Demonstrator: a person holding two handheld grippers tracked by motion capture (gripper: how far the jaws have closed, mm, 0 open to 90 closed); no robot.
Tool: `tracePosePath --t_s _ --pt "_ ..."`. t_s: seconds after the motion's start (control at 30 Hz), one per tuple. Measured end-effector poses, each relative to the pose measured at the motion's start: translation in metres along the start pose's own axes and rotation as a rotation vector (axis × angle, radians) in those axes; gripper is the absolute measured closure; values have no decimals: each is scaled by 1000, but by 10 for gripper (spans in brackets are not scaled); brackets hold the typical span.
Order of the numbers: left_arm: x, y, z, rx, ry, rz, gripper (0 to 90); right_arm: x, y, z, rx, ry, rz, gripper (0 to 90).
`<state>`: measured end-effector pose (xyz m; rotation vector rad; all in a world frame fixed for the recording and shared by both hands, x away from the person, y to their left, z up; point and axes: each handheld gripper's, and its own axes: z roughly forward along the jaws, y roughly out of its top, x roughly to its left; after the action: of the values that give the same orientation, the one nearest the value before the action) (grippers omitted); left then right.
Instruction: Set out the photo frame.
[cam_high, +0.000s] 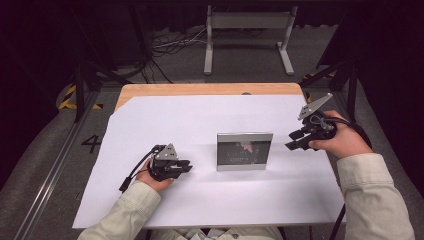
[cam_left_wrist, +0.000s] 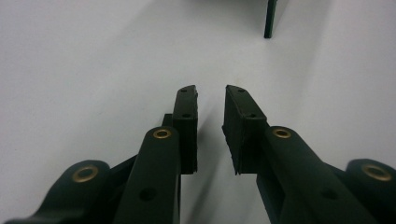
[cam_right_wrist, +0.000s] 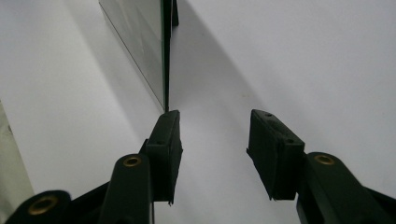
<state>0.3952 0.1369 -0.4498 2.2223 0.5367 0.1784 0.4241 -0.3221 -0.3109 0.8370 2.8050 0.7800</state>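
A silver-framed picture frame (cam_high: 244, 151) stands upright in the middle of the white sheet, its dark glass facing the person. My left gripper (cam_high: 188, 165) rests low on the sheet to the frame's left, a short way off, jaws slightly apart and empty (cam_left_wrist: 210, 91). My right gripper (cam_high: 294, 140) hovers just off the frame's right edge, open with nothing between its jaws (cam_right_wrist: 215, 116). In the right gripper view the frame (cam_right_wrist: 140, 42) shows edge-on, just beyond the left jaw. In the left gripper view a dark edge of the frame (cam_left_wrist: 270, 18) shows at the top.
A white sheet (cam_high: 165, 120) covers most of the wooden table (cam_high: 200, 89). Beyond the table's far edge stand a grey metal stand (cam_high: 247, 35) and cables on the floor. Dark posts flank the table on both sides.
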Motion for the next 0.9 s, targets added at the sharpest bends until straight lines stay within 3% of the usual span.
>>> tracePosePath --t_s 0.3,0.9 --pt "0 0 0 2 -1 -2 754 2 -22 2 -80 -21 50 534" --pt "0 0 0 -3 5 -2 751 3 -42 11 -93 -16 82 485"
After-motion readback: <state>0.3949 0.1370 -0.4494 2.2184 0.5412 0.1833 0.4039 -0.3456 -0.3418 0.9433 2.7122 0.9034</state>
